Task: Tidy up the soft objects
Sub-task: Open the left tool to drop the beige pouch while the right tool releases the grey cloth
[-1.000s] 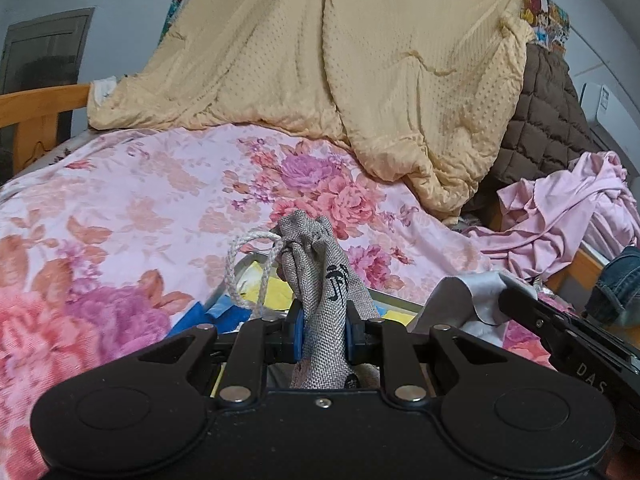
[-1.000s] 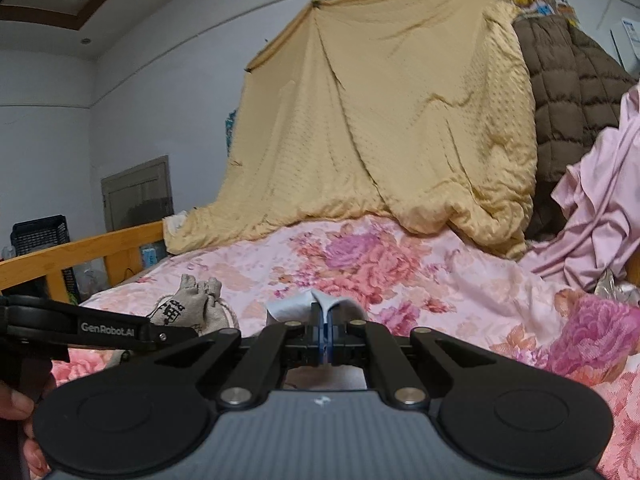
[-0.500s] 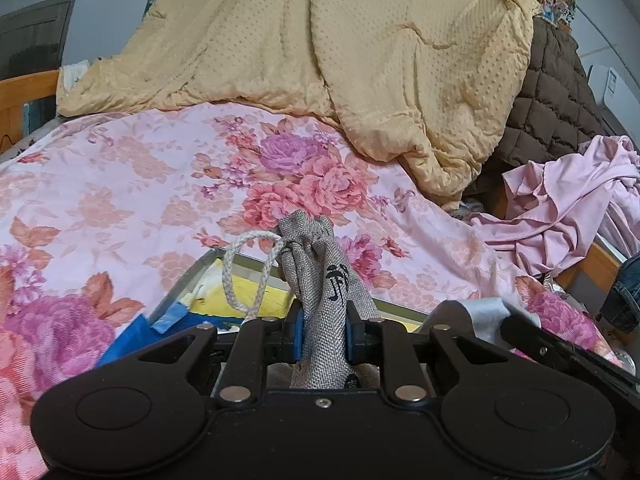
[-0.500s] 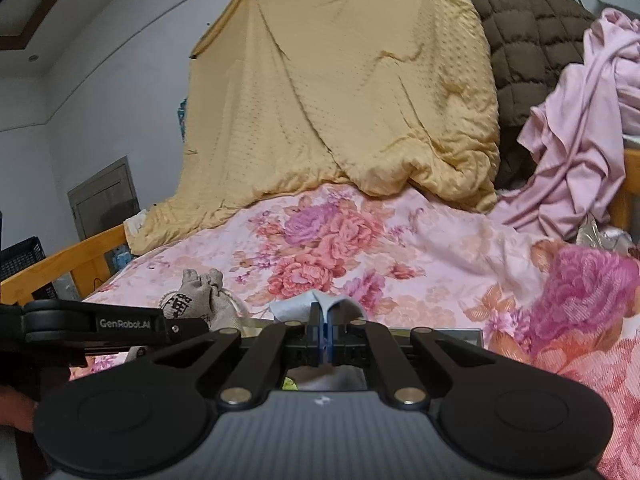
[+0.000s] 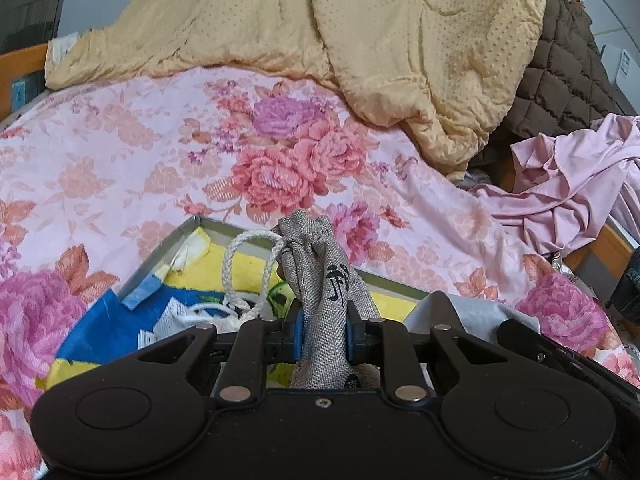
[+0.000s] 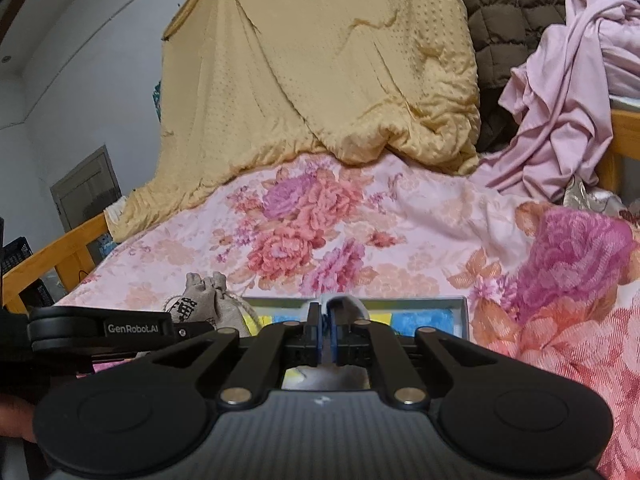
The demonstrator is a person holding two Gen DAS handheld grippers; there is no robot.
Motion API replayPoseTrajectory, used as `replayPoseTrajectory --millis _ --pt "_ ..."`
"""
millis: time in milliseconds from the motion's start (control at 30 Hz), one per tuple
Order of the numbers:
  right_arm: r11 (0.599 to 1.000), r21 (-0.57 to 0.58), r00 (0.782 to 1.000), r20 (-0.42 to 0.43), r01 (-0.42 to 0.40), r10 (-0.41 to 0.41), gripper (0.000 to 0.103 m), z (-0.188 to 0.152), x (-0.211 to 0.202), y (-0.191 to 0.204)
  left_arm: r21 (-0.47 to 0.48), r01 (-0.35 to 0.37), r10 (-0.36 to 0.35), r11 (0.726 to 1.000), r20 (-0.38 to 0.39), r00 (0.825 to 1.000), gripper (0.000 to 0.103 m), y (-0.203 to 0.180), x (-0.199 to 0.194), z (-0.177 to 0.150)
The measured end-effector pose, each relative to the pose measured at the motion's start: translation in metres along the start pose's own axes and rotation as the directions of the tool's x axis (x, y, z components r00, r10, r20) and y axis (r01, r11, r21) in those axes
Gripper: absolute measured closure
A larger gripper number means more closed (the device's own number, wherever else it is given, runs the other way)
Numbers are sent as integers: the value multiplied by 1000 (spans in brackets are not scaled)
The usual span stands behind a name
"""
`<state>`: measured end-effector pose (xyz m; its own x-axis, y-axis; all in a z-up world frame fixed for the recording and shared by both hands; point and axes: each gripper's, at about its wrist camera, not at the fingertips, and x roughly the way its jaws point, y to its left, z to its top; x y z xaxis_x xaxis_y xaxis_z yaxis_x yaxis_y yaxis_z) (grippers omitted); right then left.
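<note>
My left gripper (image 5: 323, 334) is shut on a grey woven drawstring pouch (image 5: 328, 276) with a white cord loop (image 5: 244, 264), held above a shallow grey tray (image 5: 176, 240) lined with a yellow and blue towel (image 5: 100, 332). My right gripper (image 6: 329, 338) is shut on a light grey cloth (image 6: 344, 304), held over the same tray (image 6: 460, 312). The pouch also shows in the right wrist view (image 6: 204, 300), and the grey cloth in the left wrist view (image 5: 476, 312).
The tray lies on a pink floral bedspread (image 5: 160, 140). A yellow quilt (image 5: 360, 40), a brown quilted blanket (image 5: 560, 72) and crumpled pink clothes (image 5: 568, 184) are piled at the back and right. A wooden bed rail (image 6: 60, 248) runs on the left.
Both grippers have tilted downward and moved forward over the tray, which now shows more fully. Each keeps its hold on its item.
</note>
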<state>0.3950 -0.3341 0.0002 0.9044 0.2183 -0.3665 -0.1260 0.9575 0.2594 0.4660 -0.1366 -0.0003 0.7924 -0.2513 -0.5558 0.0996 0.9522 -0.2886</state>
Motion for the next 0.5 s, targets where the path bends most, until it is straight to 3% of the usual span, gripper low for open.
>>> replayPoseTrajectory --millis 500 --pt "1000 14 998 -64 20 -19 94 -3 8 -4 -56 -33 29 998 -68 997 77 14 13 -11"
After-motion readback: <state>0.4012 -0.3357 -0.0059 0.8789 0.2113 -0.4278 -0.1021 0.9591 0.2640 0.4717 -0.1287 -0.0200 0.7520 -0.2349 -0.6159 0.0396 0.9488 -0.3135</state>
